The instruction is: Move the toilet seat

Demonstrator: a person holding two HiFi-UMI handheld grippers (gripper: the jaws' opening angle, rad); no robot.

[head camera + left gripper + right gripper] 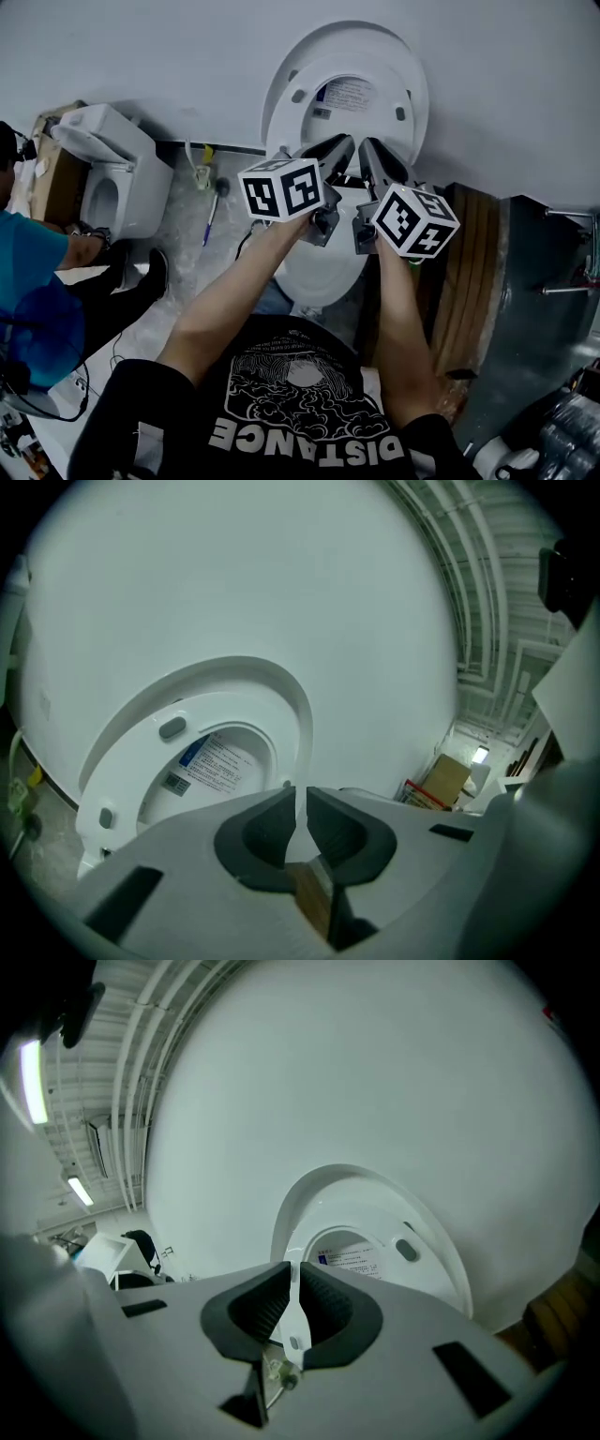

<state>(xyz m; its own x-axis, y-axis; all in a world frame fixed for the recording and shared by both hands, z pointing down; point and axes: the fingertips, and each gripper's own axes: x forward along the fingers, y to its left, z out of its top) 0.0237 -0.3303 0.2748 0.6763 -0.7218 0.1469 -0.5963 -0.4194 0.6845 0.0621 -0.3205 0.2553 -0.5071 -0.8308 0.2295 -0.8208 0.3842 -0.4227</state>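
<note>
The white toilet seat (292, 98) stands raised against the white wall, its underside bumpers facing me and the labelled lid (349, 94) behind it. Below it, the bowl (319, 274) shows between the person's forearms. Both grippers point at the seat's lower part from just in front. The left gripper (339, 143) and the right gripper (372, 148) sit side by side. In the left gripper view the seat (127, 766) rises beyond the left gripper (298, 799), jaws nearly touching, nothing gripped. The right gripper view shows the seat (433, 1241) past the right gripper (293, 1283), likewise shut.
A second white toilet (117, 178) stands at the left, with a person in a blue shirt (28, 272) beside it. A blue-handled tool (212, 214) lies on the floor. Wooden boards (469, 262) and a grey metal surface (534, 281) stand close on the right.
</note>
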